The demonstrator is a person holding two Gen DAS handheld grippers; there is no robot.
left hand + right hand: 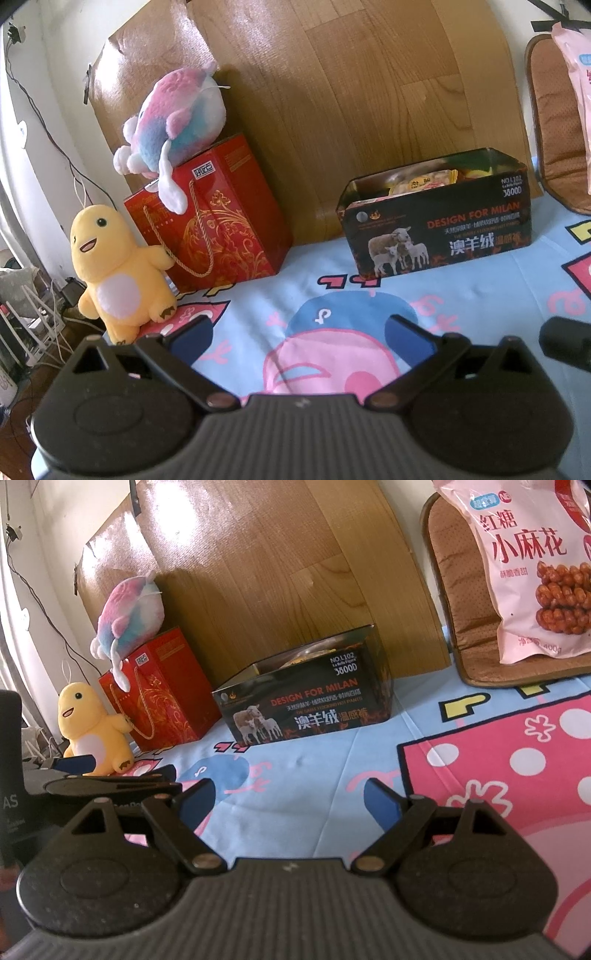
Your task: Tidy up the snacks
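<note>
you're hovering both grippers over the cartoon bedsheet (314, 775); wood panel (351, 92) is leaning at the back; black tin (436, 229) w/ snack packets inside is sitting on the sheet, just beside the red gift bag (221, 221); pink snack bag (535, 572) is leaning far right on a brown cushion (458, 602); left gripper (299, 334) & right gripper (290, 801) are both gaping wide, holding nothing.

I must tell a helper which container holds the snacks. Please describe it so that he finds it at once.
Look at the wooden board leaning behind the bed. The black box stands open before it, right of the red gift bag. Only it shows sheep and "DESIGN FOR MILAN".
</note>
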